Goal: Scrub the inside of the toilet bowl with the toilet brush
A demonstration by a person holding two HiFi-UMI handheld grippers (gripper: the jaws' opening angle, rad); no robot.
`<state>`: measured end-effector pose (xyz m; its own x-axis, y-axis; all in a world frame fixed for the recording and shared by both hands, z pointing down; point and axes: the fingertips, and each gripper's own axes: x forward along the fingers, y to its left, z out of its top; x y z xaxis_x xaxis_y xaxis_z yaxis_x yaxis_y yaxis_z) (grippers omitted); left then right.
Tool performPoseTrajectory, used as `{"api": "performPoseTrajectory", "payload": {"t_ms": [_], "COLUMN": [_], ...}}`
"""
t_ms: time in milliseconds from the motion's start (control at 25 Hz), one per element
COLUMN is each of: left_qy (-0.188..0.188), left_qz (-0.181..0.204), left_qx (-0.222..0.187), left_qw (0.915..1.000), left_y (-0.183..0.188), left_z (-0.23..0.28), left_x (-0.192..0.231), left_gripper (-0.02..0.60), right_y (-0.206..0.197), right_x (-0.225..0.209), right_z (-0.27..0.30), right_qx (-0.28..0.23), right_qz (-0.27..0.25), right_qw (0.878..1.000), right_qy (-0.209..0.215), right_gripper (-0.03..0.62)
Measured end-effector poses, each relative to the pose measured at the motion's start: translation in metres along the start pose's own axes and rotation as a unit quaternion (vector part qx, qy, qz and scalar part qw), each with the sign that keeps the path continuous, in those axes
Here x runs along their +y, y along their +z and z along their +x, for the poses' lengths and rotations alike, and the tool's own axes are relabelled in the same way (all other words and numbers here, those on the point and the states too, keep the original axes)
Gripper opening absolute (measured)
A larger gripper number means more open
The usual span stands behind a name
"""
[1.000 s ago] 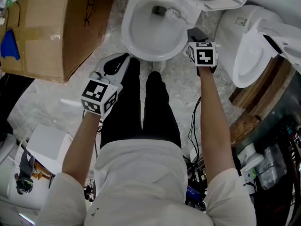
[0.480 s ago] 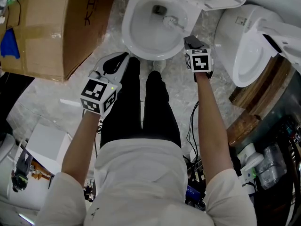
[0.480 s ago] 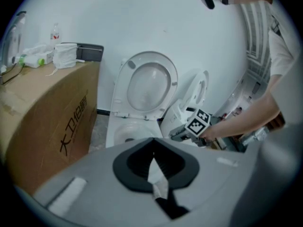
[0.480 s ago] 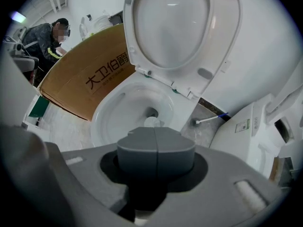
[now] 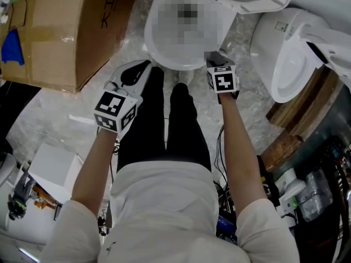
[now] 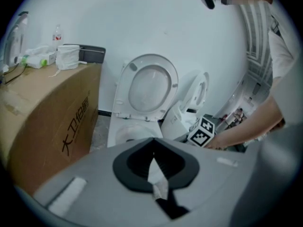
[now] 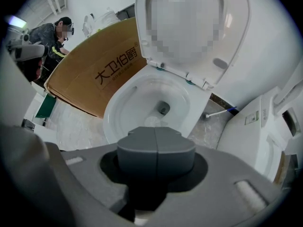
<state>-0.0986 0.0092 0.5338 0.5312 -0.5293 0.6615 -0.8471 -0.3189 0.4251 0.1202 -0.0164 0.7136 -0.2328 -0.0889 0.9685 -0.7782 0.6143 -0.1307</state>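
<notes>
The white toilet bowl (image 5: 150, 44) stands open in front of me, with its seat and lid (image 7: 230, 37) raised. A mosaic patch hides most of the bowl's inside in the head view. My right gripper (image 5: 215, 57) hangs at the bowl's front right rim, jaws closed together. Just past those jaws, low in the bowl (image 7: 124, 109), whitish bristles of the toilet brush (image 7: 152, 122) show; its handle is hidden. My left gripper (image 5: 133, 74) hangs shut left of the bowl, above my leg, holding nothing I can make out.
A big cardboard box (image 5: 66, 34) stands left of the toilet. A second white toilet (image 5: 290, 56) sits close on the right. A white hose with a blue end (image 7: 218, 112) lies on the floor behind the bowl. Cables and clutter lie near my feet.
My right gripper has moved left and back toward me along the bowl's front right rim, drawing the brush with it. The left gripper has stayed in place.
</notes>
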Motion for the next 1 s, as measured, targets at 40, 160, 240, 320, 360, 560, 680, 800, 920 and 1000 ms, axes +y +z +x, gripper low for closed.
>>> {"api": "performPoseTrajectory", "payload": {"t_ms": [40,160,240,320,360,560,680,800,920,1000], "left_qy": [0.001,0.003,0.003,0.005,0.005,0.009,0.011,0.012,0.011,0.011], "left_qz": [-0.001,-0.001,-0.001,-0.001,-0.001,-0.001,0.000,0.001,0.004,0.008], "left_qx": [0.000,0.000,0.000,0.000,-0.001,-0.006,-0.009,-0.011,-0.015,-0.017], "left_qw": [1.0000,1.0000,1.0000,1.0000,1.0000,0.9999,0.9999,0.9999,0.9998,0.9998], "left_y": [-0.001,-0.003,-0.005,-0.005,-0.005,-0.006,-0.006,-0.004,-0.001,0.002], "left_z": [-0.001,-0.004,-0.006,-0.008,-0.009,-0.014,-0.017,-0.020,-0.023,-0.024], "left_x": [0.001,0.002,0.003,0.003,0.004,0.004,0.003,-0.001,-0.006,-0.010], "left_gripper": [-0.014,-0.014,-0.014,-0.014,-0.014,-0.014,-0.014,-0.014,-0.014,-0.014], "right_y": [0.000,0.005,0.011,0.021,0.026,0.040,0.042,0.039,0.035,0.032], "right_x": [0.005,0.017,0.027,0.037,0.041,0.044,0.042,0.040,0.038,0.036], "right_z": [0.001,0.006,0.007,0.008,0.009,0.013,0.009,0.000,-0.009,-0.017], "right_qx": [0.000,0.000,0.000,-0.005,-0.011,-0.023,-0.031,-0.039,-0.046,-0.055], "right_qz": [0.000,-0.001,-0.004,-0.008,-0.009,-0.013,-0.011,-0.001,0.018,0.032], "right_qw": [1.000,1.000,1.000,1.000,1.000,0.999,0.999,0.999,0.998,0.998], "right_qy": [0.003,0.011,0.018,0.025,0.027,0.028,0.027,0.026,0.027,0.029], "right_gripper": [0.144,0.144,0.144,0.144,0.144,0.144,0.144,0.144,0.144,0.144]}}
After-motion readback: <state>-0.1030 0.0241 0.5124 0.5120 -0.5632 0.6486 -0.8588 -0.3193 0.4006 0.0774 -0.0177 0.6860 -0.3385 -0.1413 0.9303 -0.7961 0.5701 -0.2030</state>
